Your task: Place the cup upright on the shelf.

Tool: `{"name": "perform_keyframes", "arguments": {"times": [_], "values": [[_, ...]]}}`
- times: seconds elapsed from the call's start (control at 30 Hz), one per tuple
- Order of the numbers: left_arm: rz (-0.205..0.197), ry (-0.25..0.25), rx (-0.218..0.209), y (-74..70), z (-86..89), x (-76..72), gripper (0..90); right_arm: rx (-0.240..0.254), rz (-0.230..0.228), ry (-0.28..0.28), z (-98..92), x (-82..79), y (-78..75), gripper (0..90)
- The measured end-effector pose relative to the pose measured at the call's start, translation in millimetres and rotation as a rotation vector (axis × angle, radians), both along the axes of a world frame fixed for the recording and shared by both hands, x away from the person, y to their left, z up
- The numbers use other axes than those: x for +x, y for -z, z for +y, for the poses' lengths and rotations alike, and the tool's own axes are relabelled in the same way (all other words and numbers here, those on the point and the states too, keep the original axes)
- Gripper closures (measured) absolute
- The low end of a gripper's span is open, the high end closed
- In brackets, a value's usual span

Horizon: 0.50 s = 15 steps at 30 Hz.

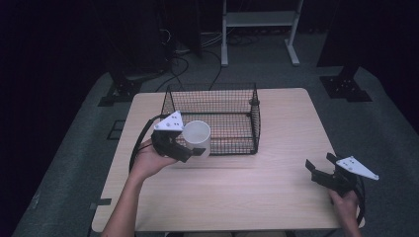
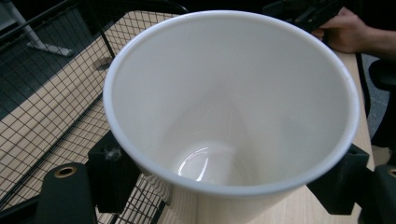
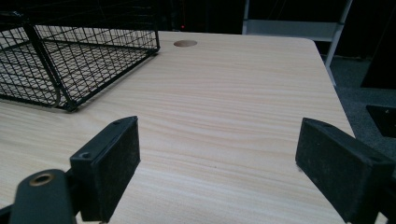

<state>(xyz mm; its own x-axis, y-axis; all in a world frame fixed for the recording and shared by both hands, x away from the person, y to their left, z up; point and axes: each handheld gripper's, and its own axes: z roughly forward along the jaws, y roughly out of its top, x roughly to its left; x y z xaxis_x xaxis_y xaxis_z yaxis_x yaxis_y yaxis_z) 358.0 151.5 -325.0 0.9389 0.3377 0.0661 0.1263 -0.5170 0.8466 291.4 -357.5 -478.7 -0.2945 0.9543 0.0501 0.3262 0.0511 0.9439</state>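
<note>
Cup [image 1: 197, 136] clamped in left tongs [image 1: 190, 153].

The black wire-mesh basket [image 1: 217, 118] takes the far middle of the pale wooden table [image 1: 237, 197] — its near wall rises just behind the white cup [image 1: 197, 138], though its top is open. Bare tabletop stretches in front — wide between both grippers.

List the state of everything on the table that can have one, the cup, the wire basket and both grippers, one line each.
White cup: upright, empty, clamped low on its sides, lifted beside the basket's front left corner.
Wire basket: upright on the table, open-topped, nothing visible inside.
Left gripper: shut on the cup.
Right gripper: open, nothing between its jaws, low over the table's right front part.
</note>
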Motion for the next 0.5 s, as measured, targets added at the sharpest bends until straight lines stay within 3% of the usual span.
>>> {"name": "perform_keyframes", "arguments": {"times": [0.5], "values": [[-0.007, 0.014, 0.030, -22.4, -2.6, 16.4, 21.7, -0.004, 0.000, -0.005, 0.2, -0.1, -0.1, 13.0]]}}
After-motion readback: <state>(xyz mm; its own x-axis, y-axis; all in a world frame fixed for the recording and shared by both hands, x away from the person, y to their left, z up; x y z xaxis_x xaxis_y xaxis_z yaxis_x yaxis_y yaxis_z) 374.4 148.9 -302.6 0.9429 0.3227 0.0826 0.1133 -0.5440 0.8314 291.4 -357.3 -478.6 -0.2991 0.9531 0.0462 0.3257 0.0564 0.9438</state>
